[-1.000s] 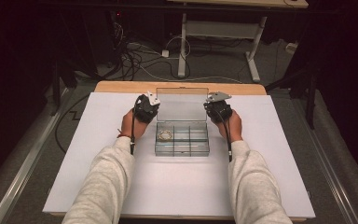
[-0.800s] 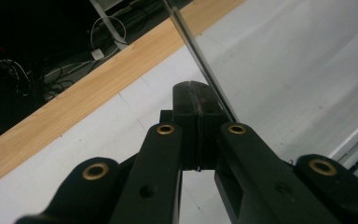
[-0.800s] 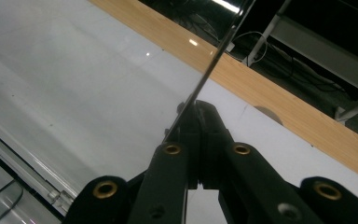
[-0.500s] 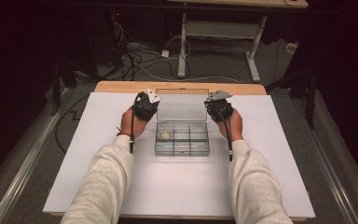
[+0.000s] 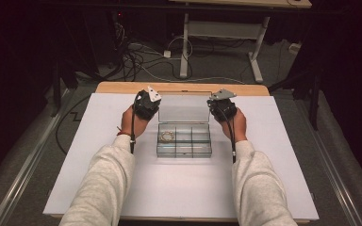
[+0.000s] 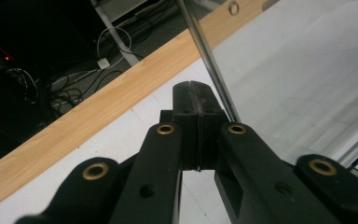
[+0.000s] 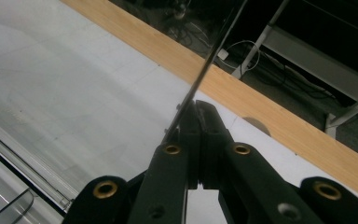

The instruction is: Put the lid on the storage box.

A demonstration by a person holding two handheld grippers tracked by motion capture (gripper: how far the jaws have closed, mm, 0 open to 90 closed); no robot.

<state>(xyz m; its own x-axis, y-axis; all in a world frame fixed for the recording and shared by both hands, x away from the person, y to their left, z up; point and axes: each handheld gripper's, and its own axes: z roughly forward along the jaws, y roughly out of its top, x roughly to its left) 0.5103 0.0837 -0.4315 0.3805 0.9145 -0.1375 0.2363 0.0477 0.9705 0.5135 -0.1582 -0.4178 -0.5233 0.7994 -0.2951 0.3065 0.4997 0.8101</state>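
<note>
We see from the high view a white table top [image 5: 179, 188] with a wooden far edge, and on it a clear plastic compartment box [image 5: 185, 140] with its transparent hinged lid [image 5: 185, 109] standing open between our two hands. A small coiled ring [image 5: 167, 136] lies in the box's near-left compartment. The left gripper [image 5: 147, 104] sits at the lid's left edge, the right gripper [image 5: 222, 107] at its right edge. The gripper views add what the high one hides: each pair of black jaws is pressed together, with the lid's thin edge running just beside them. Compared with a second ago, the hands have barely shifted.
</note>
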